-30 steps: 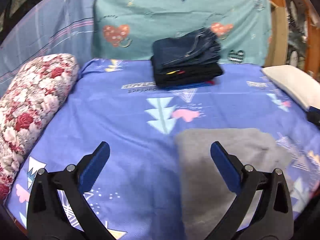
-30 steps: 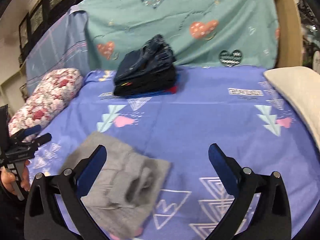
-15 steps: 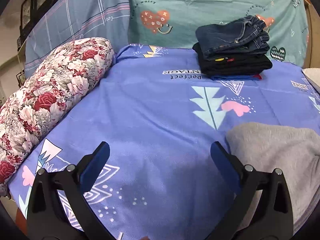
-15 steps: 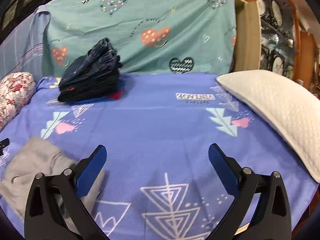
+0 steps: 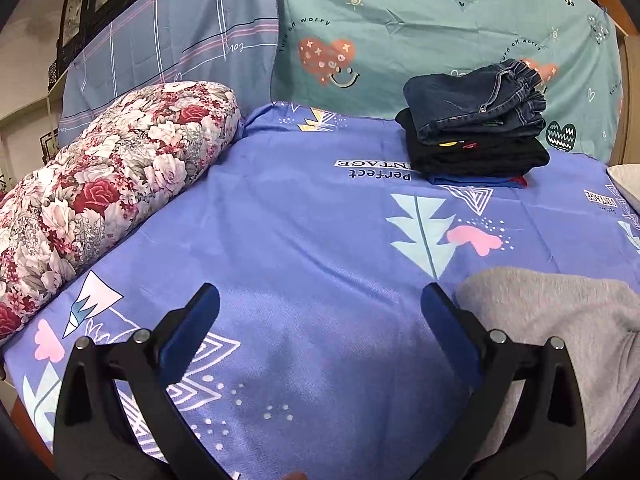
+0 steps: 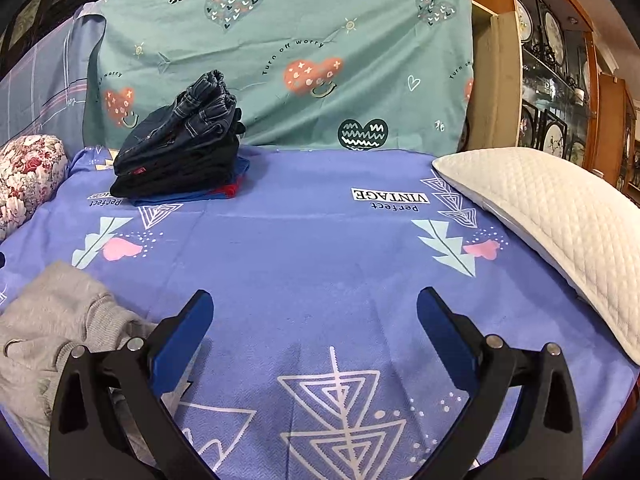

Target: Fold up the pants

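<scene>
A bed covered in a blue-violet sheet (image 5: 304,240) printed with pale trees, pink hearts, white nested triangles and the words "Perfect VINTAGE" filled both views, backed by a teal cloth (image 6: 320,40) with hearts and the line "Turn off worry" hung upright behind it, and a grey-blue checked cloth (image 5: 180,32) beside that in the upper left of the left wrist view. Wooden display cabinets (image 6: 560,80) with glass fronts stood at the upper right of the right wrist view. A plump floral bolster (image 5: 100,184) in red and cream lay along the left edge of the sheet, and a white quilted pillow (image 6: 552,224) with a diamond stitch lay along the right edge. Toward the back of the sheet sat a neat stack of folded clothes (image 5: 476,128), dark denim with an elastic waistband on top, black beneath, blue and red at the base. The grey pants (image 5: 560,320), soft knit and rumpled, lay at the near edge: lower right in the left wrist view, lower left in the right wrist view. The left gripper (image 5: 320,312) hung above bare sheet just beside the grey cloth, its blue-padded fingers spread wide and holding nothing. The right gripper (image 6: 316,316) likewise stood wide apart and empty over the sheet.
</scene>
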Available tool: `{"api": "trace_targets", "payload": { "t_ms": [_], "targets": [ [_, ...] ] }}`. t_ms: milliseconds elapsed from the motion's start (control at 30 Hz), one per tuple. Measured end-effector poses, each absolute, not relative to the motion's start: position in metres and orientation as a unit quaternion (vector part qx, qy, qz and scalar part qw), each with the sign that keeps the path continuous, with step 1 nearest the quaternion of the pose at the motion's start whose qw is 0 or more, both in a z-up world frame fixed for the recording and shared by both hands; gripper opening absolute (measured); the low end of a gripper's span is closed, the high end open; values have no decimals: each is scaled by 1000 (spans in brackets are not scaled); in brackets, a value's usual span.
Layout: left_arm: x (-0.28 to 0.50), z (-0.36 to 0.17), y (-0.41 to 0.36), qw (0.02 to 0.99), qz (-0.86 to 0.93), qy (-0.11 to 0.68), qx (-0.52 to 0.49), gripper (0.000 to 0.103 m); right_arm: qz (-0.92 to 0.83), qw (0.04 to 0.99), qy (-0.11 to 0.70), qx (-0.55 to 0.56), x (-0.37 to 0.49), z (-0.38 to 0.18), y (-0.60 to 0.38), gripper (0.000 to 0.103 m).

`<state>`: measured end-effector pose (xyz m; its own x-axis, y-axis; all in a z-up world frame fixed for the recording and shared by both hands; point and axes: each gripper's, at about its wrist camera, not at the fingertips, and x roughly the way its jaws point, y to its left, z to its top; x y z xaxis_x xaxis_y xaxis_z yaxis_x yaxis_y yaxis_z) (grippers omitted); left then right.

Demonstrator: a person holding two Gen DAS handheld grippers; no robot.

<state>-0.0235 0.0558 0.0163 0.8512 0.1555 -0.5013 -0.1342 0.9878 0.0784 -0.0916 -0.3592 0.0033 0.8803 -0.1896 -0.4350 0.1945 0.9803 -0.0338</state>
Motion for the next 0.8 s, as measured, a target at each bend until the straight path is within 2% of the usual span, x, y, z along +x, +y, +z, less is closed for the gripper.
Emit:
{"api": "trace_targets", "payload": {
  "t_ms": [800],
  "targets": [
    [-19, 13, 57, 958, 73, 278, 16, 101, -99, 967, 233, 11, -91, 2, -358, 102]
  ]
}}
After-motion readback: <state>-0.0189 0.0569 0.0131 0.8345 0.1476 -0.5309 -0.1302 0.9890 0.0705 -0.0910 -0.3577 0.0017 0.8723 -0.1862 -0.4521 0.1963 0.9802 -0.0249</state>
